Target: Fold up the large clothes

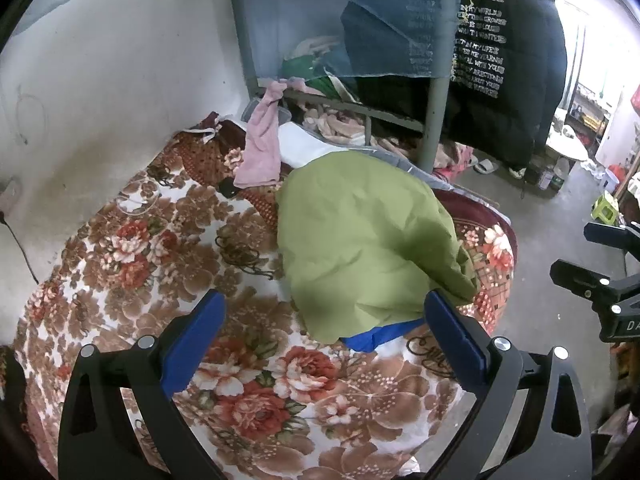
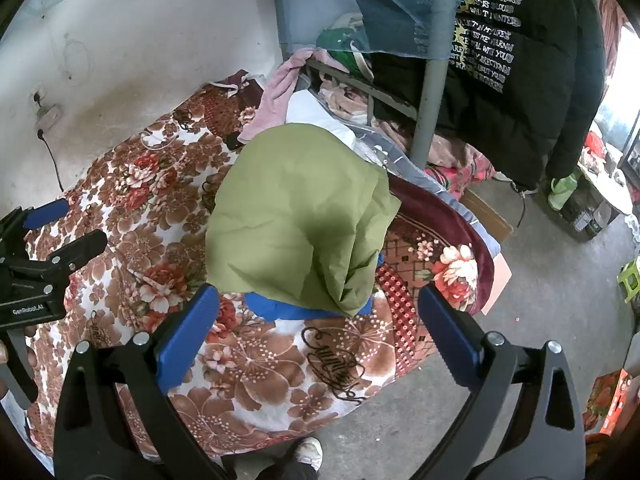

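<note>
The left tool [image 1: 324, 316] hangs with its two blue-padded fingers [image 1: 192, 340] spread wide, nothing between them. The right tool [image 2: 318, 312] is likewise spread wide and empty, its blue pads [image 2: 448, 332] well apart. Each tool shows at the edge of the other's view, side by side. A shoe [image 2: 308, 454] shows below.

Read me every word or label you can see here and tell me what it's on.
"GenRoboAI": on the left gripper body.
"DA": cut off at the frame edge, on the right gripper body.
Black jacket: lines of white print, only fragments like "MY WORLD" and "WITH YOU" readable.
Blanket: dark cursive script, unreadable.
</note>
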Demonstrator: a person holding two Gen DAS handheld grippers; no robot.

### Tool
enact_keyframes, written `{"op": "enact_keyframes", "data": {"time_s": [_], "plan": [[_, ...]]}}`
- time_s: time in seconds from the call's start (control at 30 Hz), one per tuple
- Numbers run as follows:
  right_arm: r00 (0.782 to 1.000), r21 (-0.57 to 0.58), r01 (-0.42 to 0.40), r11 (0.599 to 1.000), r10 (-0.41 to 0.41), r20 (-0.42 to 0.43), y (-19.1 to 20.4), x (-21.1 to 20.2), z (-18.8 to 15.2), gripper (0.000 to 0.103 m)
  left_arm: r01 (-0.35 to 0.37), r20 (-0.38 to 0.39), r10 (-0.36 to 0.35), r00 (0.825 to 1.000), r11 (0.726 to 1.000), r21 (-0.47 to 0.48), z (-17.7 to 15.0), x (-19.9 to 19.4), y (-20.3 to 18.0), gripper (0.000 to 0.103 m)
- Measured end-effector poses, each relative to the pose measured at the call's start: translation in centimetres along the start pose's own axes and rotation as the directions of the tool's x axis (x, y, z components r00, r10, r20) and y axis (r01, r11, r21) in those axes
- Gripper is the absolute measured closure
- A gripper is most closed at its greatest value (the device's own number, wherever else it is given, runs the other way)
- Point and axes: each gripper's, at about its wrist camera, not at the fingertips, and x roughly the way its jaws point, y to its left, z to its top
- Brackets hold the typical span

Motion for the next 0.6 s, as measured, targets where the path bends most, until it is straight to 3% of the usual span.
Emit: {"op": "enact_keyframes", "data": {"time_s": [0.23,0.6], "plan": [[1.0,-0.004,0.002,1.0,-0.002,0.003,-0.3,-0.1,0.1,0.005,0.008,-0.022,-0.009,1.0,0.999,-0.051,0.2,0.6,0.4,0.005],[1.0,-0.001,0.002,1.0,-0.002,-0.002,-0.5,0.0,0.3,0.005,0.023,-0.027,-0.024,0.999,0.999,-0.037,0.5,1.1,0.0,0.005]]}}
